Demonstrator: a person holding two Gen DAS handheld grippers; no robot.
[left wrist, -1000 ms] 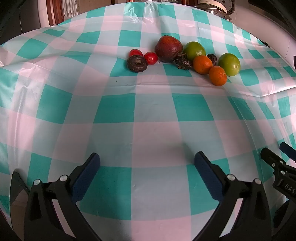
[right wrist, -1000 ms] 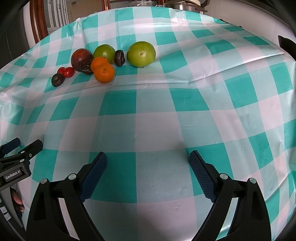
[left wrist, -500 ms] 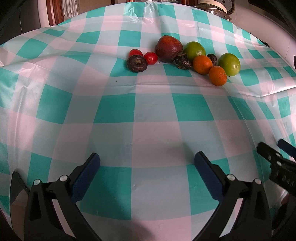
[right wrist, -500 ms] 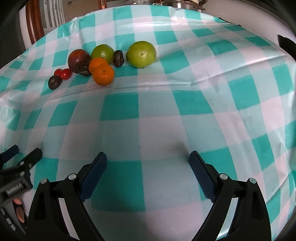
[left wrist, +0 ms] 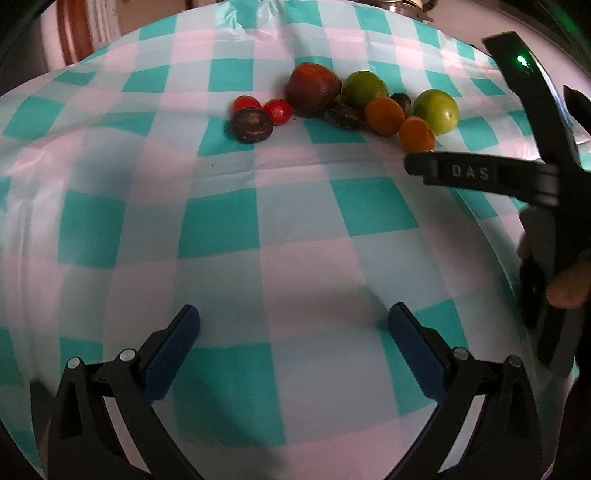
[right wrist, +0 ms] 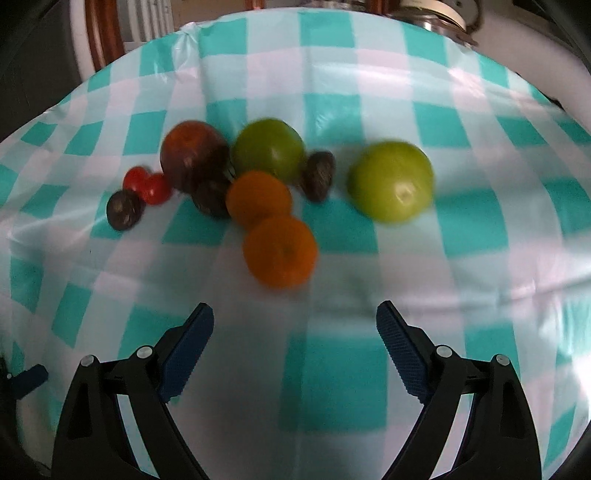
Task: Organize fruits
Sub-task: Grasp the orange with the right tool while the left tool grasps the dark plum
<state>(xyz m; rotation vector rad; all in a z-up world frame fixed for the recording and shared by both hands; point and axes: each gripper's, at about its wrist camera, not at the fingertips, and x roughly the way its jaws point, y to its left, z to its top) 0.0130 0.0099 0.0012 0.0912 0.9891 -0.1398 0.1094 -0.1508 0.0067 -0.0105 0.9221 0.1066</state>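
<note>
A cluster of fruit lies on the teal-and-white checked tablecloth [left wrist: 295, 221]. My right gripper [right wrist: 295, 321] is open just short of the near orange [right wrist: 280, 251]; its jaws are closing a little with nothing between them. Behind the near orange are a second orange [right wrist: 258, 197], two green fruits [right wrist: 391, 184] [right wrist: 269, 149], a big dark red fruit [right wrist: 192, 155], two small red tomatoes [right wrist: 147, 186] and three dark wrinkled fruits [right wrist: 123, 210]. My left gripper [left wrist: 293, 325] is open over bare cloth, far from the dark round fruit [left wrist: 252, 124]. The right gripper's black frame [left wrist: 480, 171] crosses the left wrist view.
A hand [left wrist: 565, 291] holds the right gripper at the right edge of the left wrist view. A metal pot [right wrist: 436, 14] stands beyond the table's far edge, with a wooden frame [right wrist: 103, 37] at the back left. The cloth is wrinkled near the fruit.
My right gripper has moved forward toward the fruit, which now looms large and blurred. Its frame has pushed well into the left wrist view. The left gripper has hardly moved.
</note>
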